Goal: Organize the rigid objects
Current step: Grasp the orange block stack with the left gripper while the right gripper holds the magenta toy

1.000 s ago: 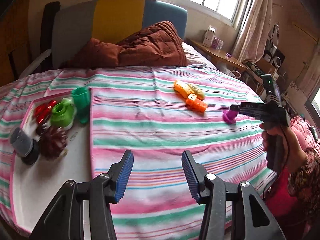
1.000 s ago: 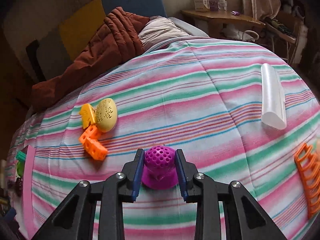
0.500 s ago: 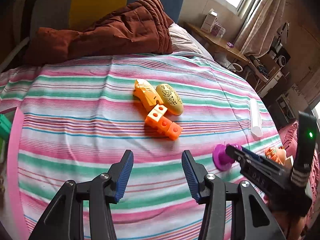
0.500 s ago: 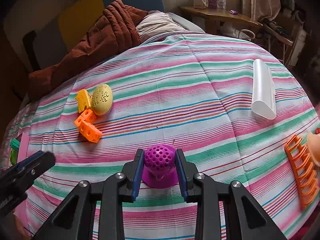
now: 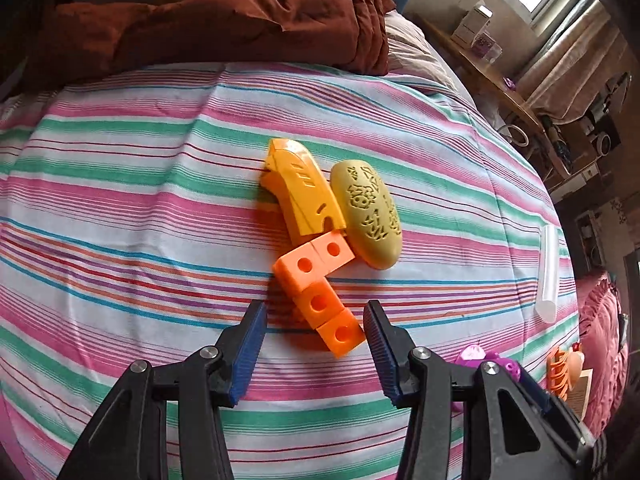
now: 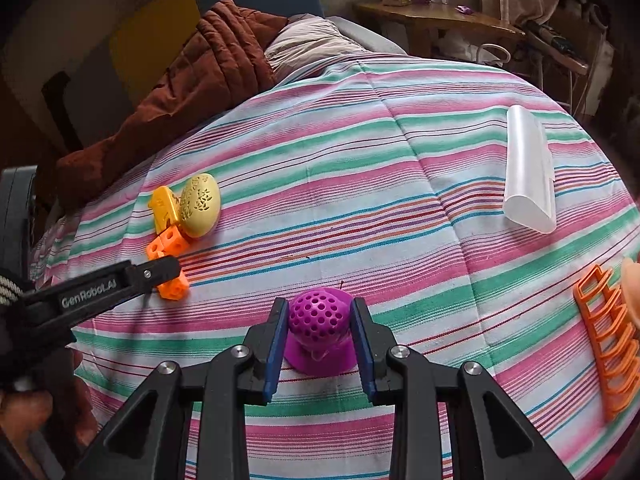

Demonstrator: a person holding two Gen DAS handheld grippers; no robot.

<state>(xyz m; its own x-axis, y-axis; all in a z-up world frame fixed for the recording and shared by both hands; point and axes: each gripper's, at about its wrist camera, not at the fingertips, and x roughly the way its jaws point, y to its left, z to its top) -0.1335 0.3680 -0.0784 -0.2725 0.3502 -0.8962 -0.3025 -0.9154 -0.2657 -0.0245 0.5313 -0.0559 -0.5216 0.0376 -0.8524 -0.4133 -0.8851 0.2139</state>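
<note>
An orange chain of holed cubes (image 5: pixel 316 292) lies on the striped bedsheet (image 5: pixel 120 200), touching a yellow-orange curved piece (image 5: pixel 300 188) and a pale yellow patterned egg shape (image 5: pixel 368 216). My left gripper (image 5: pixel 314 320) is open and tilted down, with the near end of the cube chain between its blue pads; the right pad is close to a cube and the left pad stands clear. In the right wrist view the left gripper (image 6: pixel 164 276) comes in from the left over the cube chain (image 6: pixel 170 286). My right gripper (image 6: pixel 320 320) is shut on a purple perforated dome (image 6: pixel 318 316) resting on the sheet.
A translucent white tube (image 6: pixel 528 172) lies at the right of the bed. An orange slotted rack (image 6: pixel 608 336) sits by the right edge. A brown quilt (image 5: pixel 220 12) and a pillow (image 6: pixel 308 44) fill the far end, with a wooden side table (image 6: pixel 432 20) beyond.
My left gripper has swung right across the bed, away from the green and dark items at the left, and dropped onto the orange cube chain. The right gripper holds still on the purple dome.
</note>
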